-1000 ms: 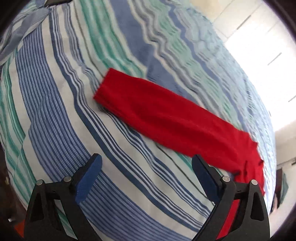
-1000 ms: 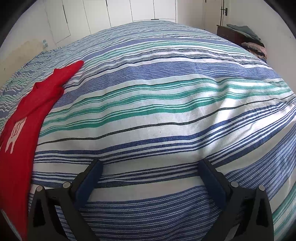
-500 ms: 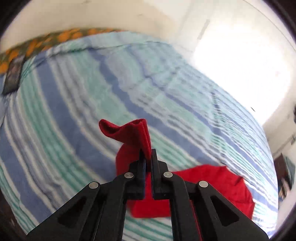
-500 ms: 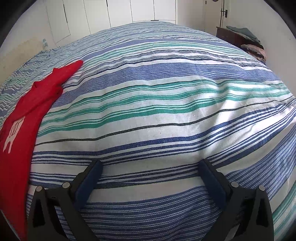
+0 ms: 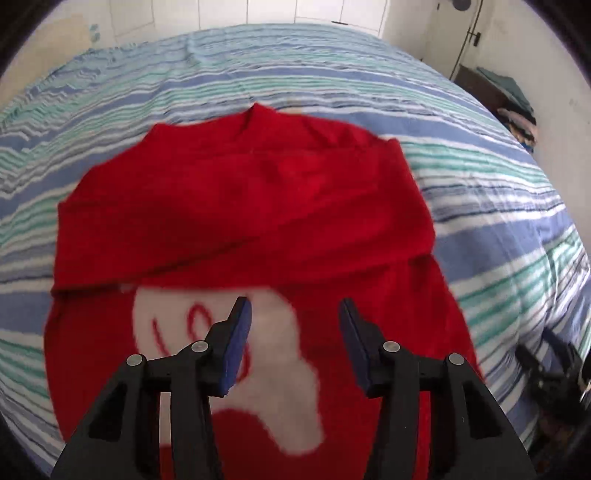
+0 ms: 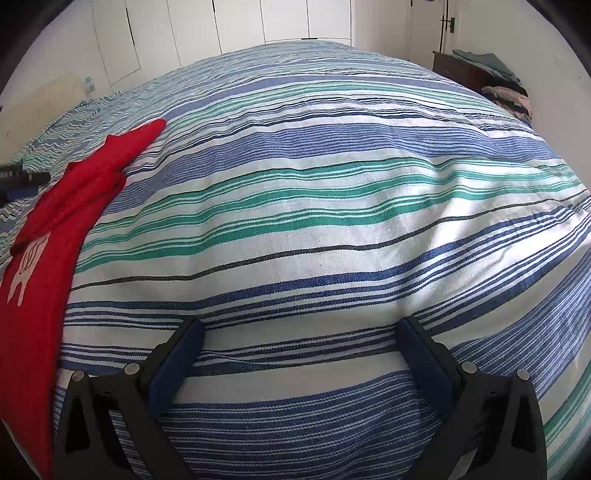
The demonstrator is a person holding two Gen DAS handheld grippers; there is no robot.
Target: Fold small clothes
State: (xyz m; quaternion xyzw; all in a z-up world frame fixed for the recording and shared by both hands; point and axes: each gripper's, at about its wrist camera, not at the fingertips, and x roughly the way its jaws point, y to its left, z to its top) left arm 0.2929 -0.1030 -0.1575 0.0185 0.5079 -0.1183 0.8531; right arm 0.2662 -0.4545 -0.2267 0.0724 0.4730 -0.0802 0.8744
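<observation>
A small red garment [image 5: 236,206] with a white print [image 5: 280,369] lies on the striped bedspread [image 5: 332,85], a sleeve folded across its upper part. My left gripper [image 5: 293,314] hovers over the print. Its jaws are opening and hold nothing. In the right wrist view the same red garment [image 6: 44,258] lies at the left edge. My right gripper [image 6: 299,332] stands wide open over bare bedspread [image 6: 332,203], to the right of the garment, with nothing between its fingers. The left gripper's dark tip [image 6: 22,177] shows at the far left.
White cupboard doors [image 6: 258,26] line the wall beyond the bed. A dark bedside stand [image 6: 465,70] piled with clothes [image 6: 506,92] sits at the far right. The bedspread's right side is bare cloth.
The left gripper shut on the red sleeve, carried it over the garment, then let go and opened partway; its view rolled round. The right gripper stayed still.
</observation>
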